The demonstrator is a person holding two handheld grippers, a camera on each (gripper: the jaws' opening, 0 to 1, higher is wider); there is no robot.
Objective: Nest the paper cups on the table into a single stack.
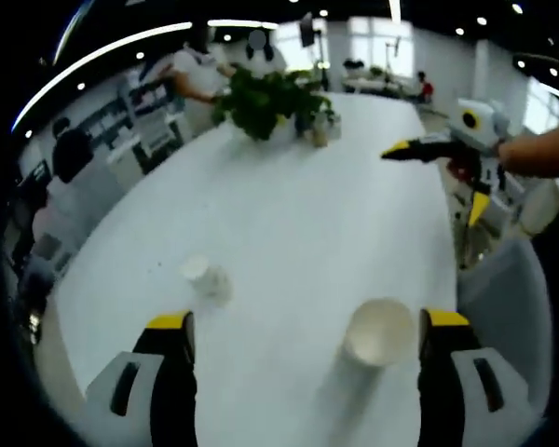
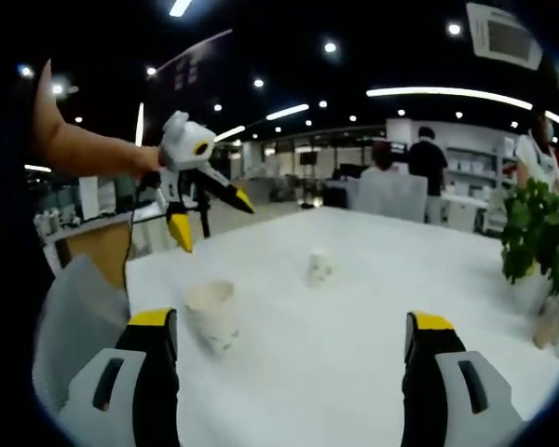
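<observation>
Both tools are held above the white table [image 1: 289, 214], each with its jaws spread wide apart and nothing between them. The left tool [image 1: 303, 331] hovers low, the right tool [image 2: 293, 335] likewise. The large paper cup [image 1: 377, 333] stands upright near the table edge; the small paper cup [image 1: 205, 277] stands farther in, blurred, its details unclear.

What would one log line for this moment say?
left gripper: open, near cup | right gripper: open, empty | small cup: apart | cups unstacked

Open office with a dark ceiling [image 2: 289, 37], strip lights [image 2: 447, 92], bright windows [image 1: 373, 37] and desks [image 2: 461, 200].
</observation>
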